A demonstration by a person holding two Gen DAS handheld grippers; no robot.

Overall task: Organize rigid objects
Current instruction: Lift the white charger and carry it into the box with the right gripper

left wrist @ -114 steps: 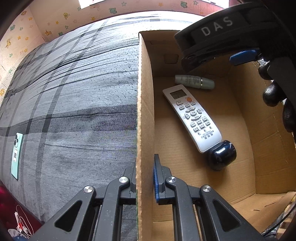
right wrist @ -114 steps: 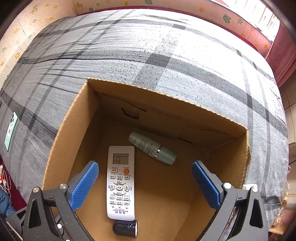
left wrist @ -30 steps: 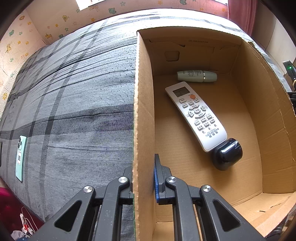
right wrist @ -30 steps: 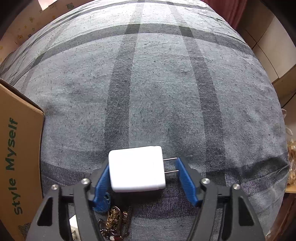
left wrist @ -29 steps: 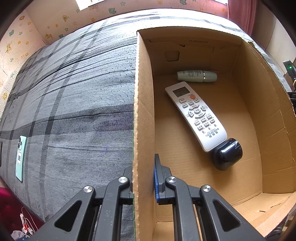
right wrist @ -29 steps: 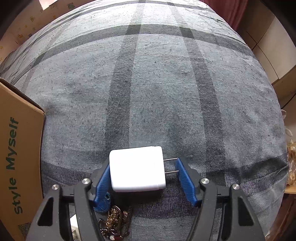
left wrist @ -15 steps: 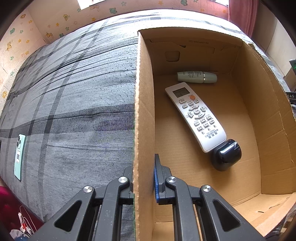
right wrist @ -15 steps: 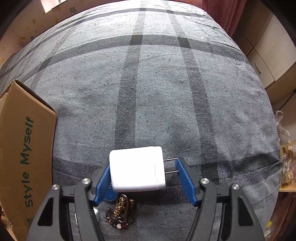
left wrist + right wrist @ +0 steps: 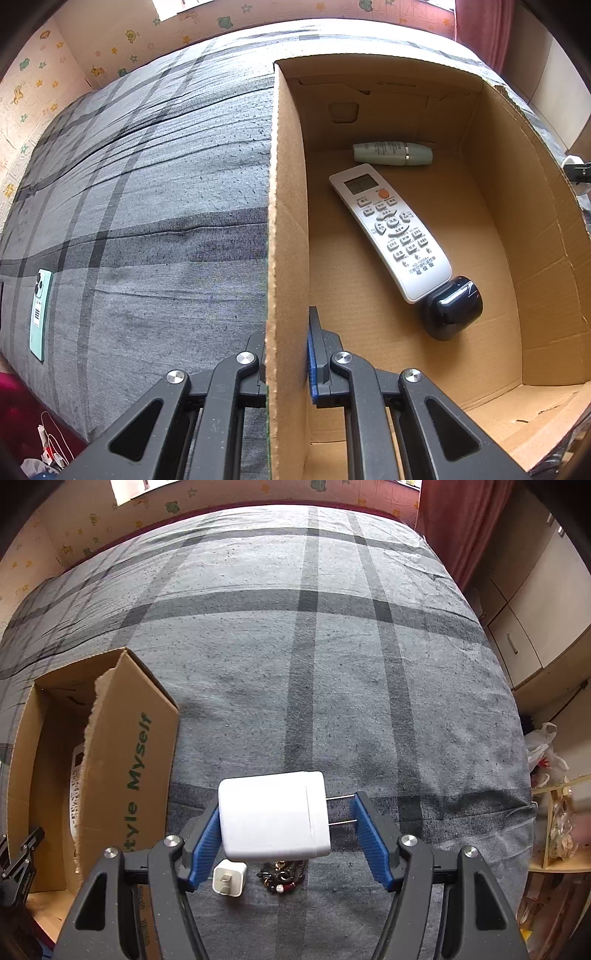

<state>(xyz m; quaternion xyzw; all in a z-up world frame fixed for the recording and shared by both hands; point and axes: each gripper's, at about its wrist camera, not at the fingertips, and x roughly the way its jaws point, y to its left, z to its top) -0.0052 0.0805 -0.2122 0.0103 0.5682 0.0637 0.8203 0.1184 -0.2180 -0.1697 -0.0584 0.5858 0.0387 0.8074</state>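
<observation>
- Left wrist view: the left gripper (image 9: 287,363) sits at the bottom centre of the frame, its jaws clamped on the near wall of the cardboard box (image 9: 286,221), one finger outside and one inside. I judge this grip is there to steady the box while things are dropped in.
- Inside the box, centre right, a white remote (image 9: 389,230) lies flat with a dark rounded case (image 9: 452,308) touching its lower end; a pale green tube (image 9: 392,153) lies along the far wall. At the left edge a green phone (image 9: 40,314) lies on the grey plaid bedcover (image 9: 147,184), well apart from the box.
- The gripper points steeply down along the wall.
- Right wrist view: the right gripper (image 9: 286,836), lower centre, is closed on a white charger (image 9: 273,818), its body against one pad and its two prongs reaching the other, so it hangs sideways, clear of the cover.
- Below it lie a small white plug (image 9: 229,878) and a dark keychain (image 9: 280,877). The box is at the left edge, so the charger's likely destination is near.
</observation>
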